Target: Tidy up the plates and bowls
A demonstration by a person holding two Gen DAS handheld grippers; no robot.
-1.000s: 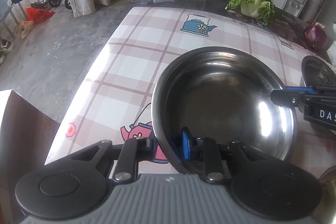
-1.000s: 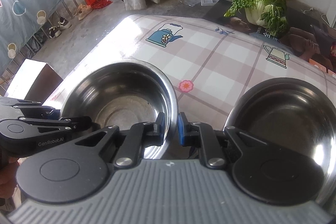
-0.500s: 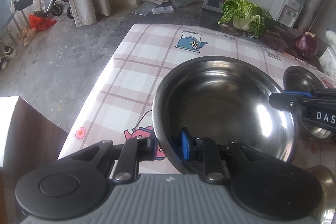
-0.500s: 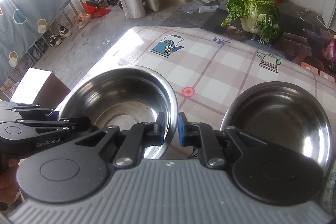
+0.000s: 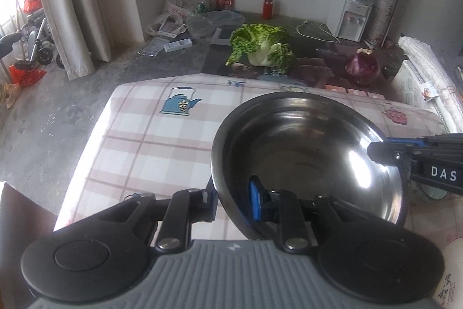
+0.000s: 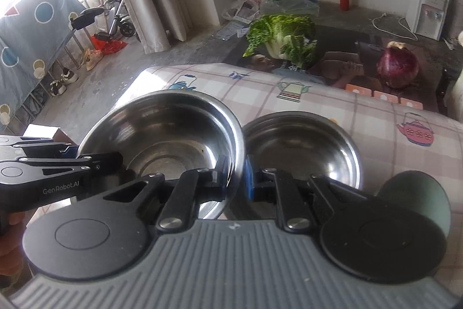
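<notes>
One steel bowl hangs in the air above the checked tablecloth, carried by both grippers. My left gripper is shut on its near rim, one blue pad inside and the other finger outside. My right gripper pinches the opposite rim at the right. In the right wrist view, the right gripper is shut on the same bowl's right rim, and the left gripper grips its left rim. A second steel bowl rests on the table just right of the held one.
A dark green round dish sits near the right gripper's body. A cabbage and a red onion lie beyond the table's far edge. A cardboard box stands off the left side, with bare floor past it.
Both grippers have risen with the bowl between them, and the table now sits lower and farther off. In the right wrist view, the held bowl has closed up beside the second bowl.
</notes>
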